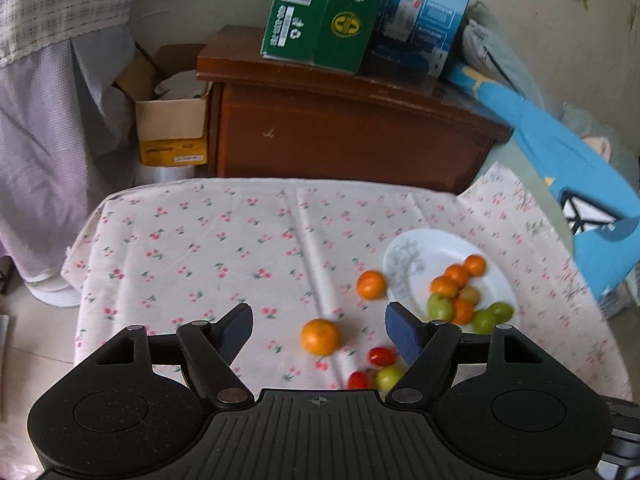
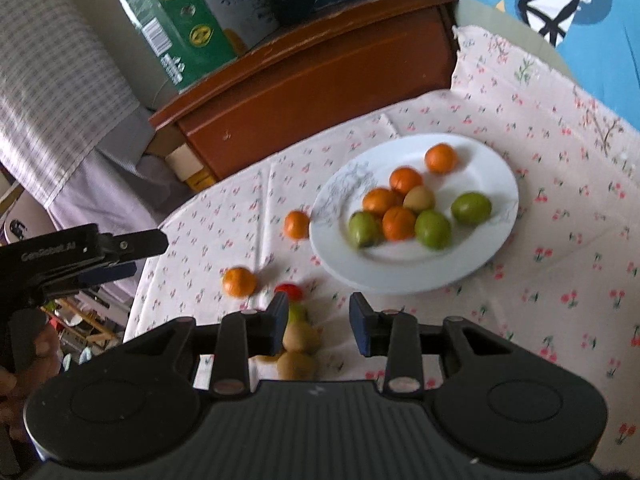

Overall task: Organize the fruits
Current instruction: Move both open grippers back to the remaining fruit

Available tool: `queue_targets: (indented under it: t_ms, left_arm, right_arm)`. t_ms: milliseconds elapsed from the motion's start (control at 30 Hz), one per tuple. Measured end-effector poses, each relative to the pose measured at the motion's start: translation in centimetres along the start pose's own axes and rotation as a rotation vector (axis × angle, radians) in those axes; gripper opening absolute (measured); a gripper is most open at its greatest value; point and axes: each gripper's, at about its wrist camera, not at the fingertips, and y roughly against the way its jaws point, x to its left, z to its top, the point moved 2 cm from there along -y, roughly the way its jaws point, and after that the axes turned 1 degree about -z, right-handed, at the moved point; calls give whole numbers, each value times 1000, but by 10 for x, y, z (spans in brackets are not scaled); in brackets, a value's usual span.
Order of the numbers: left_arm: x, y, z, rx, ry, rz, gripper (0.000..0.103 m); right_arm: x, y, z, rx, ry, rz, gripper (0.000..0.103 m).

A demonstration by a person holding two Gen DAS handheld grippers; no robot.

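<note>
L gripper (image 1: 319, 316), jaws spread wide, nothing between pads: hovers over cherry-print tablecloth (image 1: 192, 248). One orange (image 1: 320, 336) lies just below the gap btw. its fingers; second orange (image 1: 371, 284) farther off, just beside white plate (image 1: 424, 248). Two red tomatoes (image 1: 381, 356) and a green fruit (image 1: 389, 377) sit near its right finger. R gripper (image 2: 319, 322), jaws apart w/ a moderate gap, not clamped: brownish fruits (image 2: 299, 338) by its left finger, contact unclear. Plate holds oranges and green fruits.
</note>
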Motion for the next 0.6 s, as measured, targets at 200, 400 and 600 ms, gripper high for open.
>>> queue_targets:
  t_ms: [200,400,600]
  left_arm:
    - [10,-11,-9,29,20,25,74]
    - [9,-27,-14,42,22,39,74]
    - [3,-42,-17,53,-12,47,74]
  right_arm:
    - [7,-7,-18,40,27,-4,35]
    - [14,-18,-32,84,74,-11,35]
    - [21,-27,-40,99,121,-16,35]
